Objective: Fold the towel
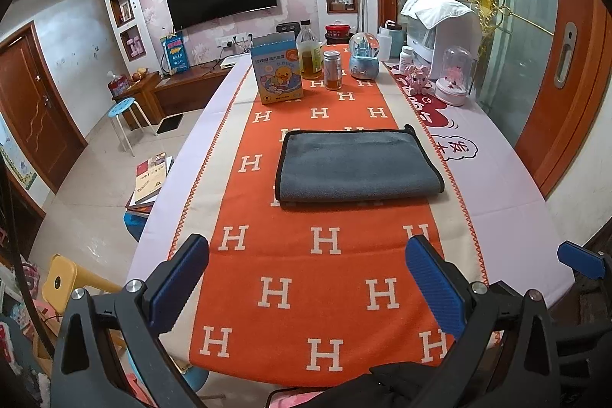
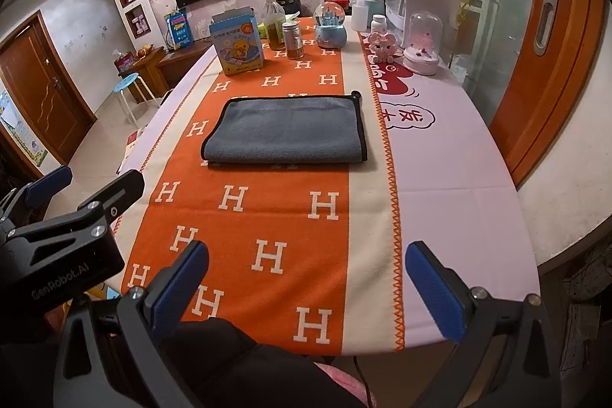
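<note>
A grey towel [image 1: 357,165] with black trim lies folded in a flat rectangle on the orange H-patterned runner [image 1: 325,293] in the middle of the table. It also shows in the right wrist view [image 2: 287,134]. My left gripper [image 1: 310,278] is open and empty, held over the runner near the table's front edge, well short of the towel. My right gripper [image 2: 310,282] is open and empty, also near the front edge. The left gripper's body [image 2: 69,236] shows at the left of the right wrist view.
At the far end of the table stand a duck-print box [image 1: 278,69], an oil bottle [image 1: 309,50], a small jar [image 1: 332,69], a snow globe [image 1: 363,56], a pink toy [image 1: 417,77], a glass dome [image 1: 455,75] and a covered white appliance [image 1: 440,33]. Stools [image 1: 124,119] and books [image 1: 151,178] are to the left.
</note>
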Motion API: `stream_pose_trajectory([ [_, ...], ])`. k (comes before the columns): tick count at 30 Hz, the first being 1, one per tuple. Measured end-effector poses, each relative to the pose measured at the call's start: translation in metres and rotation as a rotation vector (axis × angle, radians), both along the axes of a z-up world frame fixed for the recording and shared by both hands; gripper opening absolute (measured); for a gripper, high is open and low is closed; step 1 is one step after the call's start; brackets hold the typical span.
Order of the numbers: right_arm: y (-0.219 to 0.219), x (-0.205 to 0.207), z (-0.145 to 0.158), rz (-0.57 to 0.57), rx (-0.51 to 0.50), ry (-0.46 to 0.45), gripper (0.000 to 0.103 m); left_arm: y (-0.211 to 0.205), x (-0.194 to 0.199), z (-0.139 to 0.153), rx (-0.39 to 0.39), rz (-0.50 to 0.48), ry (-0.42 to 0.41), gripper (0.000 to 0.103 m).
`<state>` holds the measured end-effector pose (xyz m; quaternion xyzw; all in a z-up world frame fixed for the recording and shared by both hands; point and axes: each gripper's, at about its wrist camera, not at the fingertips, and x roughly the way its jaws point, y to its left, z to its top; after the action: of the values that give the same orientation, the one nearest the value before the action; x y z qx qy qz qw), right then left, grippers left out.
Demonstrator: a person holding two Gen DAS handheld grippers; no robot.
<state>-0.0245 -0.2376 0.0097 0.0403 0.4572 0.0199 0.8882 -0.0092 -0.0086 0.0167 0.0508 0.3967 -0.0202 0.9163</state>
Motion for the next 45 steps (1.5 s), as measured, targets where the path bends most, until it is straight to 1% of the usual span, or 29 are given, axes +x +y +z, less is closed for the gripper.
stream_pose_trajectory([
  [16,0.002,0.0,-0.002,0.002,0.001,0.005,0.103,0.001,0.0,0.0,-0.001,0.001,0.002,0.102],
  [28,0.002,-0.006,-0.011,-0.003,0.004,0.006,0.103,0.001,0.0,0.0,0.001,-0.001,0.0,0.102],
  [45,-0.002,-0.003,-0.01,-0.004,0.005,0.009,0.103,0.0,0.0,0.001,0.0,-0.001,0.002,0.102],
])
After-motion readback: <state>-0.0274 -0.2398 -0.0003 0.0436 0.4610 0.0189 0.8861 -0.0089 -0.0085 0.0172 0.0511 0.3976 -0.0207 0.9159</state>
